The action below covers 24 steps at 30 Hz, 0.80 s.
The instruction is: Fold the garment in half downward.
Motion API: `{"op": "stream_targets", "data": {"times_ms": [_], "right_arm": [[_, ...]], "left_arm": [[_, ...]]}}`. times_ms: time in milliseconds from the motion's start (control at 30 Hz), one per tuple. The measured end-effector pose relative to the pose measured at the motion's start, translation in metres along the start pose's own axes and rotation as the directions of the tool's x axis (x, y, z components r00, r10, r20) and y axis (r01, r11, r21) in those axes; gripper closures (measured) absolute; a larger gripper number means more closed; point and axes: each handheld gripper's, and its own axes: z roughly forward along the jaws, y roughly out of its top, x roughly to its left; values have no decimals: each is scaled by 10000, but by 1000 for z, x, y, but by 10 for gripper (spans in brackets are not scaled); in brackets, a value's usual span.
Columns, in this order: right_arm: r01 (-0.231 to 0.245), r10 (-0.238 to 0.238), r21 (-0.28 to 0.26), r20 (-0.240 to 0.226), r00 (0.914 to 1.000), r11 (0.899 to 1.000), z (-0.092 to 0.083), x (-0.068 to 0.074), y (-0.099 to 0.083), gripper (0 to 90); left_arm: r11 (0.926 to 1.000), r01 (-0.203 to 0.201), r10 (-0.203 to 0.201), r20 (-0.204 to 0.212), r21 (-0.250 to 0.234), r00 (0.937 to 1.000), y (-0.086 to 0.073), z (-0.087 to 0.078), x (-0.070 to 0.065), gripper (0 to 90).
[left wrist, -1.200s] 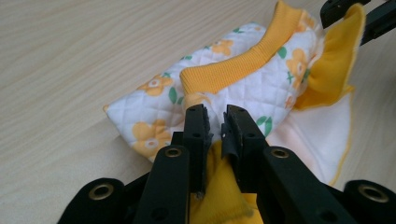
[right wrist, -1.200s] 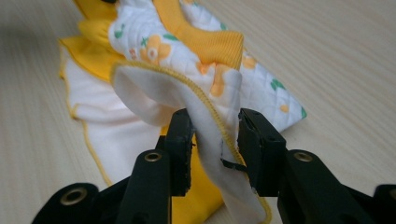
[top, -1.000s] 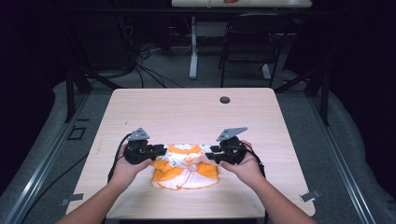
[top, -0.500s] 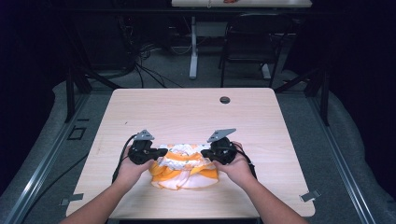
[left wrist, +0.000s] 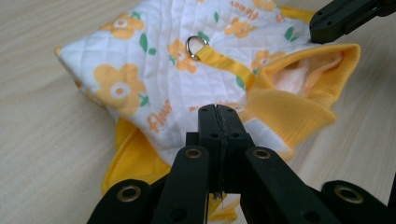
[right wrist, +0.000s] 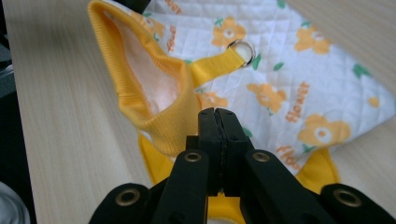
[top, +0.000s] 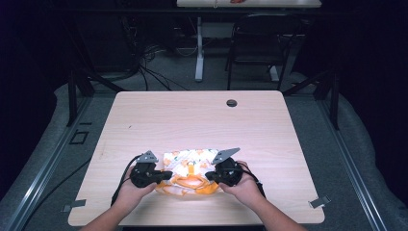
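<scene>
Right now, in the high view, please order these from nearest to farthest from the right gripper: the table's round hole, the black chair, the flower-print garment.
Measured from the right gripper:
1. Flower-print garment, directly at its jaws, at the table's near edge.
2. Round hole, at the table's far edge, slightly right.
3. Black chair, on the floor beyond the table.

High view looks down from six o'clock over the counter (top: 144, 115); both gripper views, close in, share the floral garment (left wrist: 154, 70).
</scene>
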Motion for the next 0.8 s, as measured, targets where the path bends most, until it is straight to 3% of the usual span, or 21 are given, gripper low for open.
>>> {"op": "stream_targets", "data": {"times_ms": [300,800], "right_arm": [[-17,21,554,-72,10000,9985,13,1,-16,900],[-174,178,514,-58,9998,9985,18,1,-22,900]], "left_arm": [[9996,39,-36,-109,277,9999,-17,11,3,900],[9999,-17,19,-147,158,9999,-20,14,7,900]]}}
